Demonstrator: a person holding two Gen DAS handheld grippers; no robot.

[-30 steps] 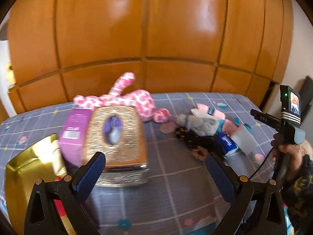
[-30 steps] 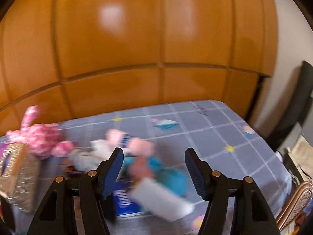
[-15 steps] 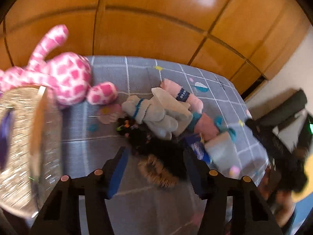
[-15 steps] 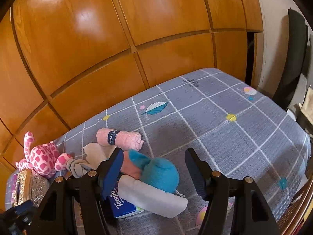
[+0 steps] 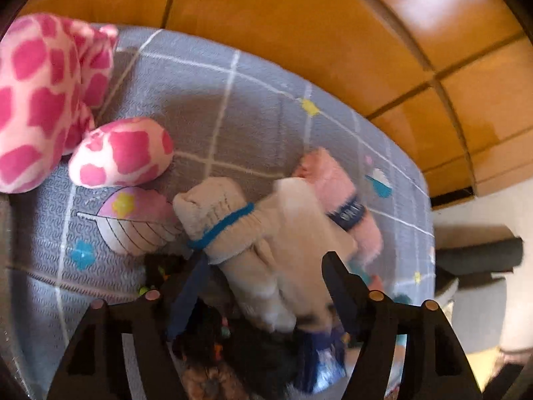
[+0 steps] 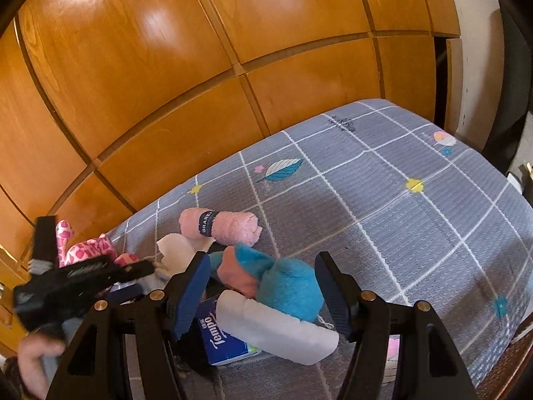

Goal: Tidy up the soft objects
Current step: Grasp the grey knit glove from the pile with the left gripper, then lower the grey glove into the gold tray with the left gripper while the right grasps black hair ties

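The left gripper (image 5: 263,293) has swung from the gold tissue box down over the pile on the bed (image 6: 383,206); its fingers are opening, straddling the cream socks (image 5: 253,233) without pressing them. The right gripper (image 6: 261,295) is hovering, fingers spread around the blue plush (image 6: 286,286). Only the right view is showing the Tempo tissue pack (image 6: 226,336); only the left is showing the pink giraffe (image 5: 50,100) up close.

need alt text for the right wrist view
The right tongs hang open over a heap of soft things on a grey checked bedspread: a teal and coral plush toy, a rolled pink towel and a blue tissue pack.
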